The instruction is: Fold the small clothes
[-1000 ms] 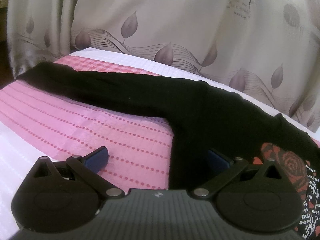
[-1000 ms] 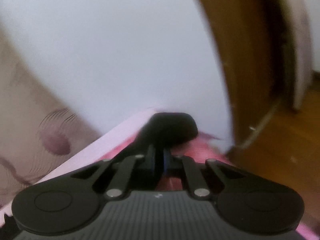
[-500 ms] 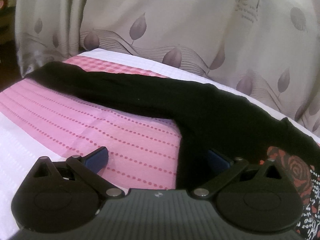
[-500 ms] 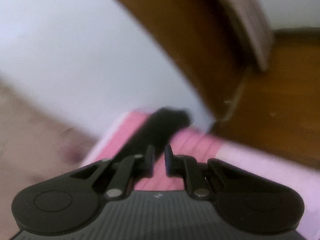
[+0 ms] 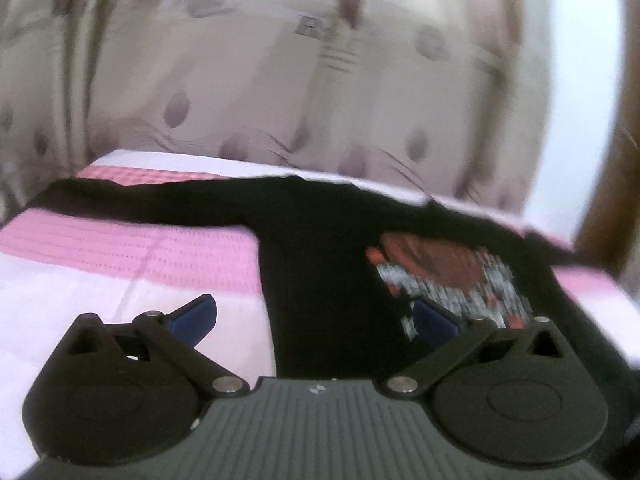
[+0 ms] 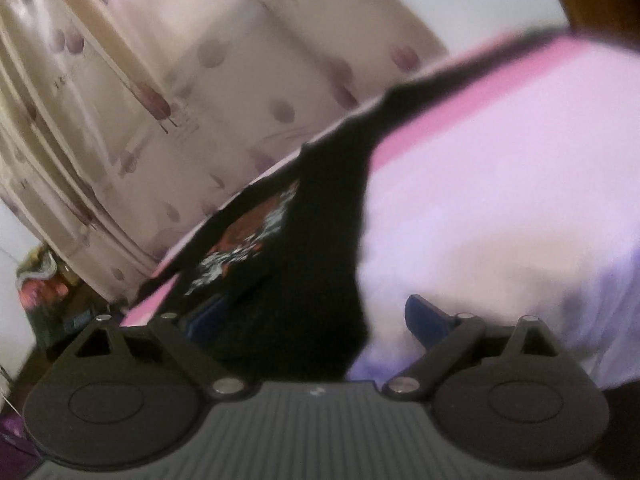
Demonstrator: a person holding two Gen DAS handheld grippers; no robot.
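A black long-sleeved top (image 5: 320, 248) with a red rose print (image 5: 440, 264) lies spread flat on the pink and white bed cover (image 5: 120, 248). One sleeve stretches far left. My left gripper (image 5: 316, 320) hovers open above the top's lower body, nothing between its blue pads (image 5: 192, 316). In the right wrist view the same top (image 6: 320, 264) runs from the print (image 6: 248, 236) up to the right sleeve (image 6: 460, 68). My right gripper (image 6: 316, 320) hangs over the hem with its jaws opening wide, and the pads press on nothing.
A beige curtain with a leaf pattern (image 5: 280, 80) hangs behind the bed. A brown wooden door frame (image 5: 608, 184) stands at the right. Colourful clutter (image 6: 44, 288) sits low at the left of the right wrist view. The bed cover's white part (image 6: 520, 200) lies bare.
My right gripper let go of the sleeve end, opened wide and swung back over the top's body. The left gripper shifted right, so the rose print now sits ahead of it.
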